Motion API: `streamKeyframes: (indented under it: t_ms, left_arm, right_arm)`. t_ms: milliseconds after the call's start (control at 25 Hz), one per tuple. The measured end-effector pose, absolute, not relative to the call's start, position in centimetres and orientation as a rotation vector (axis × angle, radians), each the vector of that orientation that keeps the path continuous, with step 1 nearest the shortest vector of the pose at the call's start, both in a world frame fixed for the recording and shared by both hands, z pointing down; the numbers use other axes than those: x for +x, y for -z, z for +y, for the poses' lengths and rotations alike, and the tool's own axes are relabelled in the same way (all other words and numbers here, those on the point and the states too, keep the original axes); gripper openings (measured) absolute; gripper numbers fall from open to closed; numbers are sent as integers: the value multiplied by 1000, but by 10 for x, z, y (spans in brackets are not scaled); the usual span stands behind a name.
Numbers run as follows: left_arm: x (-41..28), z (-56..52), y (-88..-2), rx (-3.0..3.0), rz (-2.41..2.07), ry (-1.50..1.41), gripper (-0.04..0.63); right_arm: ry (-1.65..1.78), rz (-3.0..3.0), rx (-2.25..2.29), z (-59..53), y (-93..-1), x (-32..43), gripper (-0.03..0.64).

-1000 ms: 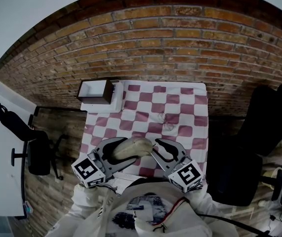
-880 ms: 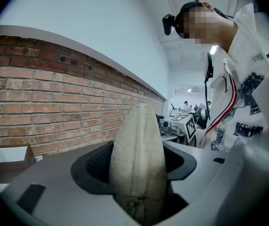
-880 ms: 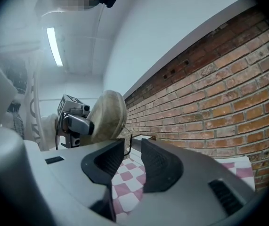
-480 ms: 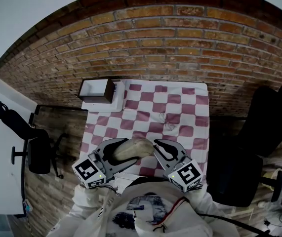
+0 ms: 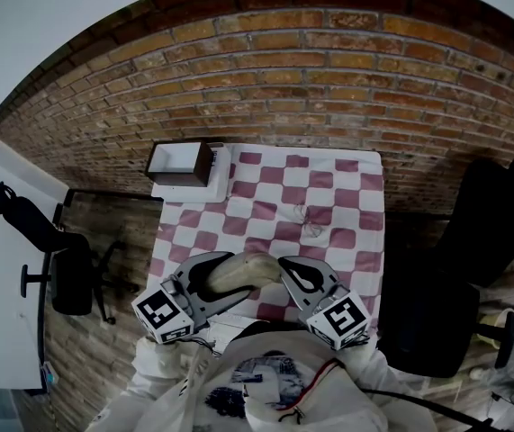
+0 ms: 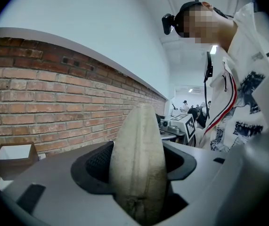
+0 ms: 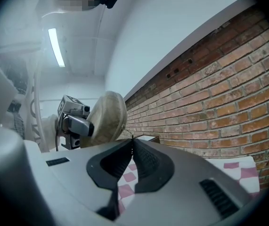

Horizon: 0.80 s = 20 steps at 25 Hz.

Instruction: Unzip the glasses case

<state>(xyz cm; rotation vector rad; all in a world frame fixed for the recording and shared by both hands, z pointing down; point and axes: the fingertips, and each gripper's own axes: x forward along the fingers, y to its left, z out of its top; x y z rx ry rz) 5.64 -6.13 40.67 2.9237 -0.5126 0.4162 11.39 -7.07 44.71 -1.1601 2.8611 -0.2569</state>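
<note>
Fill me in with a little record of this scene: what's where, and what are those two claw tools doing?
Surface: red-and-white checked cloth, with a brick wall behind
Left gripper: clamped on the beige oval fabric glasses case
Right gripper: jaws just closed together beside the case's end; no zipper pull can be made out between them
Case: looks zipped shut
Far left corner: open brown cardboard box

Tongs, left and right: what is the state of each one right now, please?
Left tongs: closed on the glasses case.
Right tongs: just closed, tips together; whether they pinch anything thin cannot be told.
</note>
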Motion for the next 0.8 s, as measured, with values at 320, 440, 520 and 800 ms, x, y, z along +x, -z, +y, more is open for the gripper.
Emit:
streamKeyframes:
  t_ms: [320, 440, 520, 800]
  left_arm:
    - [41, -58, -409, 2919, -524, -397, 291]
    - [30, -61, -414, 2908, -551, -421, 291]
    - [22, -64, -419, 2893, -585, -452, 291]
    - [-2, -66, -433, 2840, -541, -527, 290]
  right_arm:
    - [149, 2874, -1233, -73, -442, 101, 17]
    - [72, 2896, -1302, -75, -439, 92, 14]
    - [58, 2917, -1366, -76, -443, 87, 14]
    - [-217, 2975, -1695, -84, -445, 69, 14]
